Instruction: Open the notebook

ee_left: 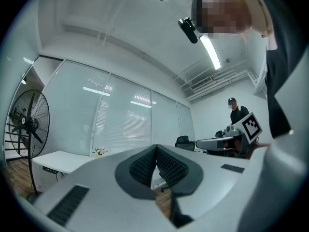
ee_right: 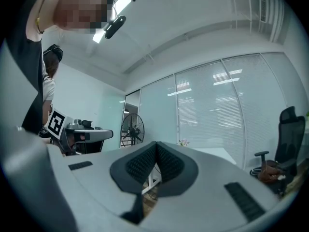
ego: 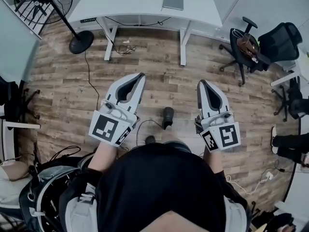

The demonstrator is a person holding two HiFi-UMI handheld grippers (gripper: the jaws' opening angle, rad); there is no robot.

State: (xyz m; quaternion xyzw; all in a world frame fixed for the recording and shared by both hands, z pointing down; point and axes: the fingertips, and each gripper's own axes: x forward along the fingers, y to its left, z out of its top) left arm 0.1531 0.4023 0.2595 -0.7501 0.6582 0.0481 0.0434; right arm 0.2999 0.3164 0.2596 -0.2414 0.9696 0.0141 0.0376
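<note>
The left gripper (ego: 140,77) and right gripper (ego: 201,83) were held shut, empty, at mid-frame; the notebook (ego: 173,1) was seen closed on the desk (ego: 125,4) at top centre.

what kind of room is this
Most likely an office: a long white desk with a flat grey notebook on it, black swivel chairs on a wood-plank floor, and glass partition walls with blinds.
</note>
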